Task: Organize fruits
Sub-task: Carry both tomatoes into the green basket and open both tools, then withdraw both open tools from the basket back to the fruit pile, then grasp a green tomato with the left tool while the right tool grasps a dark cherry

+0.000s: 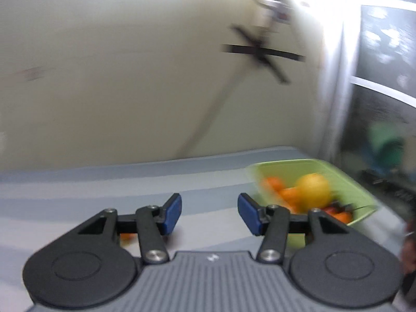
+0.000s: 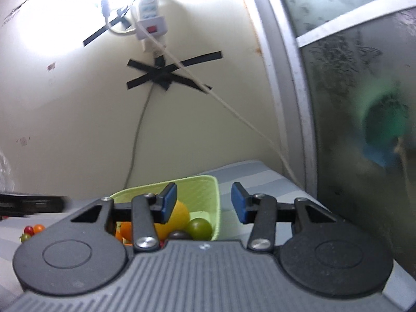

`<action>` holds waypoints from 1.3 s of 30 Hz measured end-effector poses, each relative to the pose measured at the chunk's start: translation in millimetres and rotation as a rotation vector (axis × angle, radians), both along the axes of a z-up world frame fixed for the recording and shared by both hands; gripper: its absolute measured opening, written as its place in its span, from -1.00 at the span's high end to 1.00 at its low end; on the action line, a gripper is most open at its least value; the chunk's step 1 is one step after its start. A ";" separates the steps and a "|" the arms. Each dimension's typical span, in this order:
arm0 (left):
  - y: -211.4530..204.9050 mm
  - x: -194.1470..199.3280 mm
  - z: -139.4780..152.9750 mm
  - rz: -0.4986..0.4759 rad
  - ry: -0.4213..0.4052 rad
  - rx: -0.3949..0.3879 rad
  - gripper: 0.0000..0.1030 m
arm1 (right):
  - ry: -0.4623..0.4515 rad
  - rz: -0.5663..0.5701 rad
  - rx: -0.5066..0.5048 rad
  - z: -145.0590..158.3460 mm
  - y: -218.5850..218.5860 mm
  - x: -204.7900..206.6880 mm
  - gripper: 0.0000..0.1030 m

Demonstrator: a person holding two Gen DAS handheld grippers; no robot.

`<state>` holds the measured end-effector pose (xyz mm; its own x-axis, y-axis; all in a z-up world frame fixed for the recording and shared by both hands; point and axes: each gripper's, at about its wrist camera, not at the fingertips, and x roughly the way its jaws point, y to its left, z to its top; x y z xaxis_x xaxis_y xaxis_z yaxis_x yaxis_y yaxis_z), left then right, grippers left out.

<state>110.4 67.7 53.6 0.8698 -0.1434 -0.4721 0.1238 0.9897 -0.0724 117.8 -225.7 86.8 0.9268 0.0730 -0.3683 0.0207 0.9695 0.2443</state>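
Partly hidden behind right gripper (image 2: 204, 202): fruit basket (image 2: 208, 182)

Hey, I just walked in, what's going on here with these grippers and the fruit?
A person is sorting fruit with two hand-held grippers. Both the left gripper and the right gripper are open and empty above a striped tabletop. A green basket already holds a large yellow fruit, a green fruit and some orange ones. A few small fruits still lie loose on the table left of the basket.
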 end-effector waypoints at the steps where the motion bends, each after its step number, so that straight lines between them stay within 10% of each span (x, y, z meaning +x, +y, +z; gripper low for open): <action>1: 16.7 -6.4 -1.8 0.042 0.007 0.011 0.05 | -0.003 -0.006 0.003 0.7 -0.3 -2.2 0.06; 9: 114.8 -37.6 -34.8 0.280 0.143 0.043 0.05 | -0.027 0.050 -0.003 13.1 21.5 -9.6 0.11; 21: 59.7 6.2 -39.0 0.120 0.088 0.069 0.05 | 0.137 0.483 0.001 8.8 151.0 3.5 0.32; 39: 57.0 25.6 -56.7 0.104 0.159 0.031 0.53 | 0.345 0.598 -0.060 -29.7 228.4 88.3 0.28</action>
